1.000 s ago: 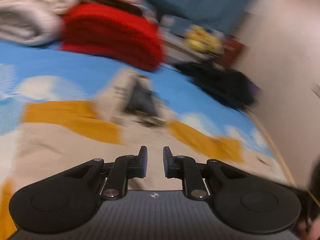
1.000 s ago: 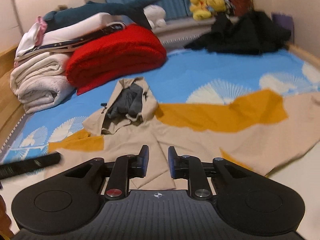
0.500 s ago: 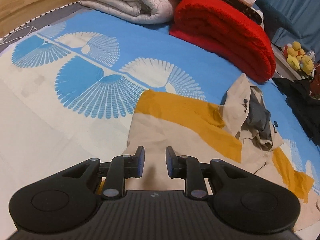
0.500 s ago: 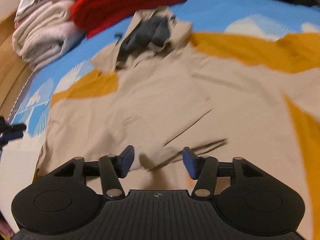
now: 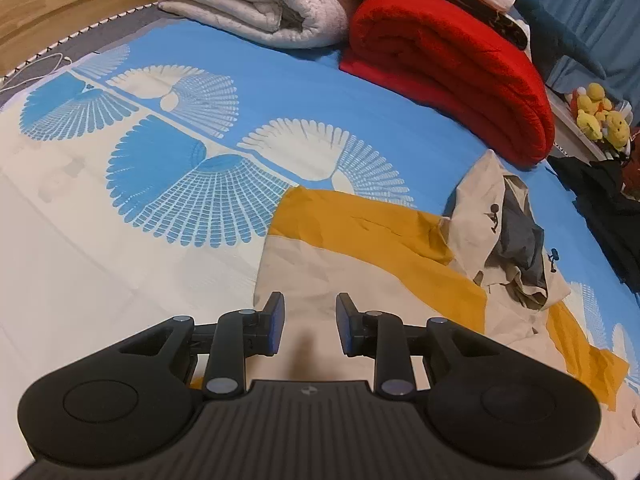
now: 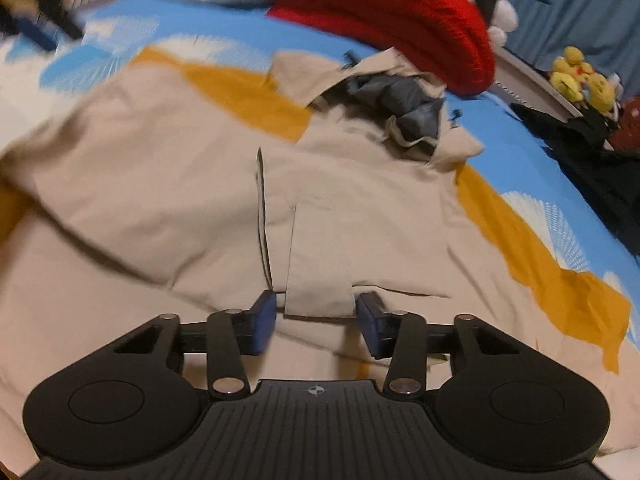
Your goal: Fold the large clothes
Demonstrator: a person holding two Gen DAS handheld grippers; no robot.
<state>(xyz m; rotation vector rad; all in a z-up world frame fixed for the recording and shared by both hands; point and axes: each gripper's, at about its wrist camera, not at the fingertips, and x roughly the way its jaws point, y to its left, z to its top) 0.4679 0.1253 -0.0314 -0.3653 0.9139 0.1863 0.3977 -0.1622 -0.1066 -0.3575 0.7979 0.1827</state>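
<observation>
Left gripper [image 5: 308,322] jaws widened, right gripper [image 6: 316,322] narrowed around jacket [image 6: 320,240] flap (lower now)

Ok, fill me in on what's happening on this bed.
A person with a gripper in each hand is starting to fold a beige and mustard jacket spread flat on the blue patterned bedsheet. The right gripper, jaws just closing, straddles a fabric flap without pinching it. The left gripper, jaws just opening, sits over the jacket's edge, holding nothing. Nothing is folded yet.
</observation>
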